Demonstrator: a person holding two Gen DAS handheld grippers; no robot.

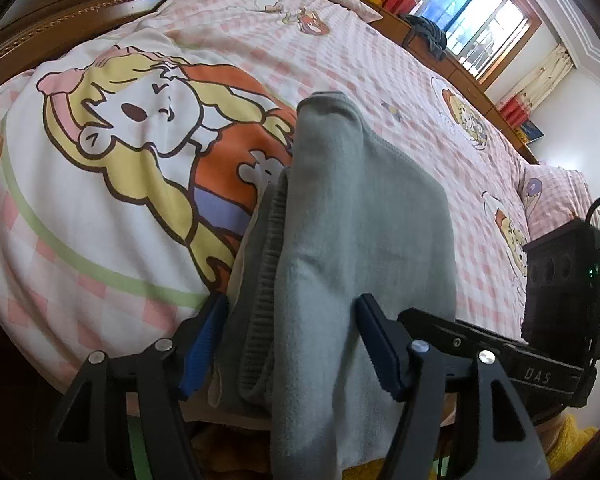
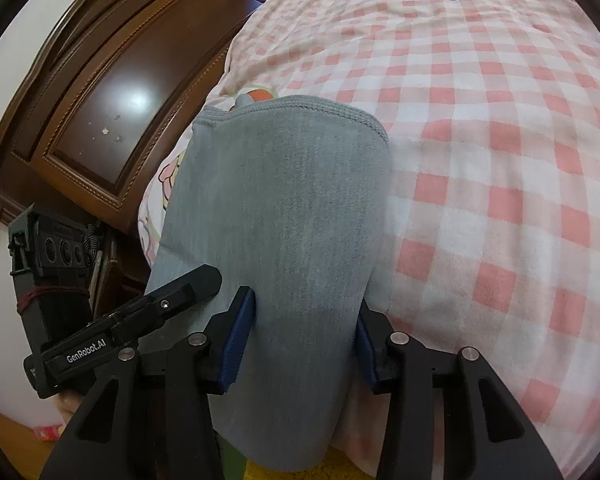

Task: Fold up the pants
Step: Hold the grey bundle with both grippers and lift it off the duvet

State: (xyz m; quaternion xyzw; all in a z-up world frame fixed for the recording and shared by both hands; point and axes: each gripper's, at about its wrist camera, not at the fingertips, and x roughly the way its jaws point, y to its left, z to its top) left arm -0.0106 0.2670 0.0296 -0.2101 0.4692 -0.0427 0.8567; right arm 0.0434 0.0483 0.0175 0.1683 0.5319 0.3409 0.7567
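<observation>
Grey pants [image 1: 352, 216] lie folded lengthwise on the bed, one end hanging over the near edge. In the left wrist view their ribbed waistband [image 1: 260, 304] bunches between the blue pads, and my left gripper [image 1: 292, 304] is shut on this thick bundle. In the right wrist view a pant leg [image 2: 284, 216] runs away from me to its stitched hem [image 2: 300, 106]. My right gripper [image 2: 306, 300] is shut on the leg, both pads against the cloth. Each view shows the other gripper's body at its side: the right one [image 1: 560, 280] and the left one [image 2: 60, 264].
The bed carries a pink checked sheet [image 2: 480, 160] with a large cartoon print [image 1: 140, 120]. A dark wooden bed board [image 2: 100, 100] stands along the left. A pillow [image 1: 556, 192], a wooden ledge and a window [image 1: 472, 12] lie far right. A yellow rug [image 1: 572, 440] shows below.
</observation>
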